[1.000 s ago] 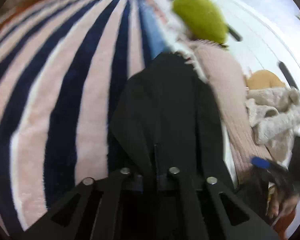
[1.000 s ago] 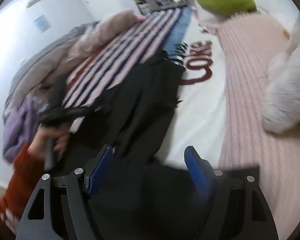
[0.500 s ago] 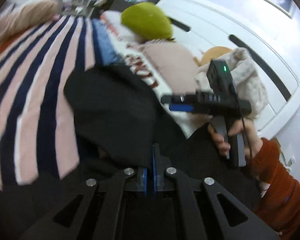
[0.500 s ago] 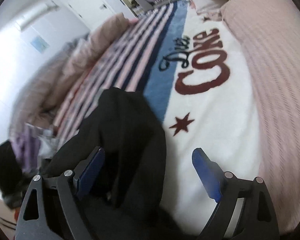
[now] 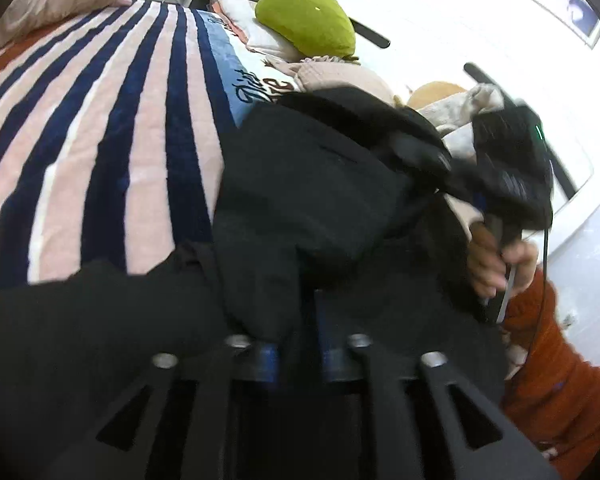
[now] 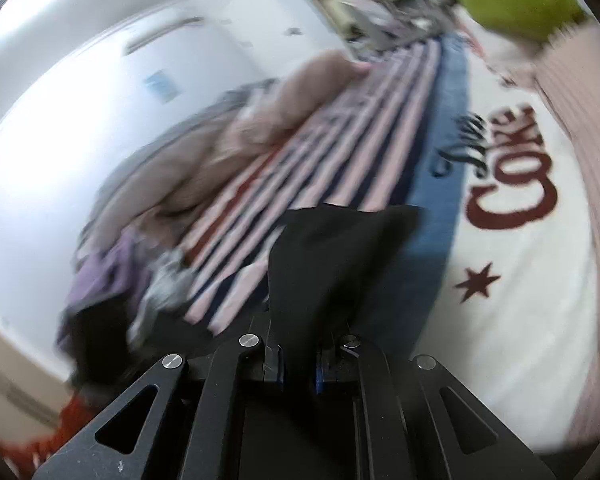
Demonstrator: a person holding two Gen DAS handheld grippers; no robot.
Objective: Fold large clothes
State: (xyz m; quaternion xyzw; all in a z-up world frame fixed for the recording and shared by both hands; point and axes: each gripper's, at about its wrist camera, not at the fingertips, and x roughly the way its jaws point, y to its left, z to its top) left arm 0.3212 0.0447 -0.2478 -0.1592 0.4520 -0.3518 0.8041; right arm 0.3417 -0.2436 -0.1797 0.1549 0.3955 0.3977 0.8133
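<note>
1. Setting: a bed with a fleece blanket [image 5: 100, 152] in pink, white and navy stripes, its white panel printed with dark red lettering. A lime-green plush cushion [image 5: 308, 20] lies at the far end by a white headboard, and a heap of unfolded clothes [image 6: 188, 168] sits along the bed's far side.
2. Task item: a large black fabric garment [image 5: 308, 200] lies bunched on the blanket, partly lifted, with no flat folded shape visible.
3. Left claw [image 5: 298, 356]: jaws have just been opening and stand partly apart. Black cloth lies between the blue pads; whether they press on it I cannot tell.
4. Right claw [image 6: 298, 368]: jaws have just been closing and now pinch a raised flap of the garment.
5. A hand in a rust-orange sleeve [image 5: 500, 256] carries the right claw.
6. Progress, as a judgement: early. The garment is gripped but crumpled, so spreading, folding and stacking remain, and the heap looks untouched.
</note>
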